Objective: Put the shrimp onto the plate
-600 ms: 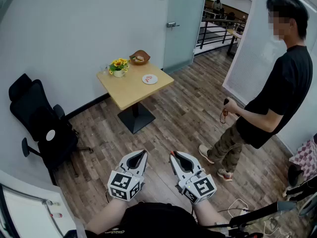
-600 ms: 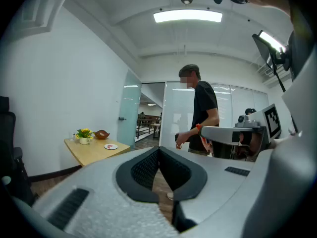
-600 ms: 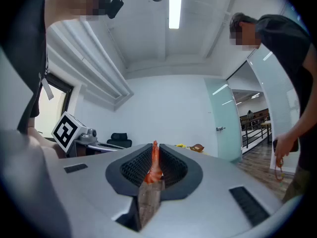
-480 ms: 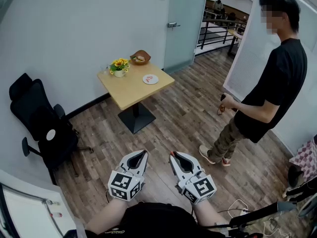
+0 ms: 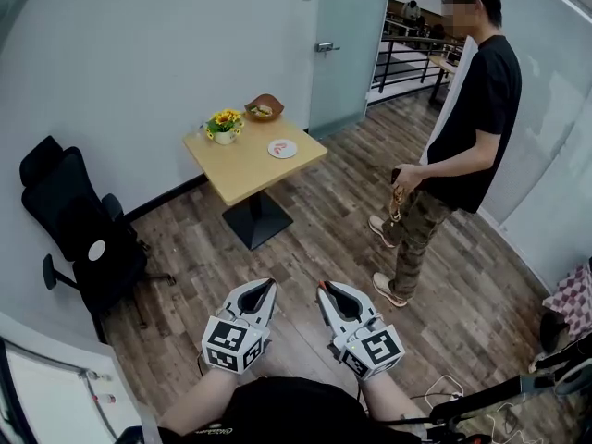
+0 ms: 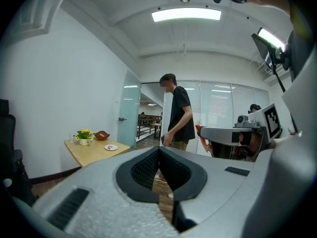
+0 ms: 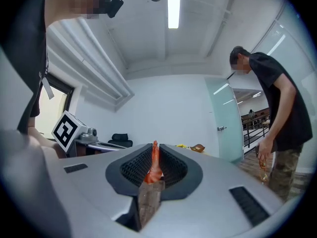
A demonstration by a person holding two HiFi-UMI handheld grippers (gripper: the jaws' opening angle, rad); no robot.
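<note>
Left hand-held gripper (image 5: 270, 284), right hand-held gripper (image 5: 323, 287): closed

Wooden table (image 5: 242, 169) — flowerpot (image 5: 222, 126), bowl (image 5: 264, 108), plate (image 5: 282, 149)

Bystander (image 5: 467, 109) in the black shirt is now farther from the right edge of the head view and nearer the glass door (image 5: 347, 54). Posture is more upright. The hand (image 5: 400, 181) holding a small object sits closer to the body.

We log surface (image 5: 242, 166) far ahead, against wall. On it: plate (image 5: 282, 149) right, flower pot (image 5: 222, 126) rear left, bowl (image 5: 264, 108) rear corner. Chair (image 5: 79, 229) left of surface, person (image 5: 462, 128) right. Left tongs (image 5: 267, 284), right tongs (image 5: 323, 288) side by side near us; shrimp (image 7: 154, 163) between right pair.
</note>
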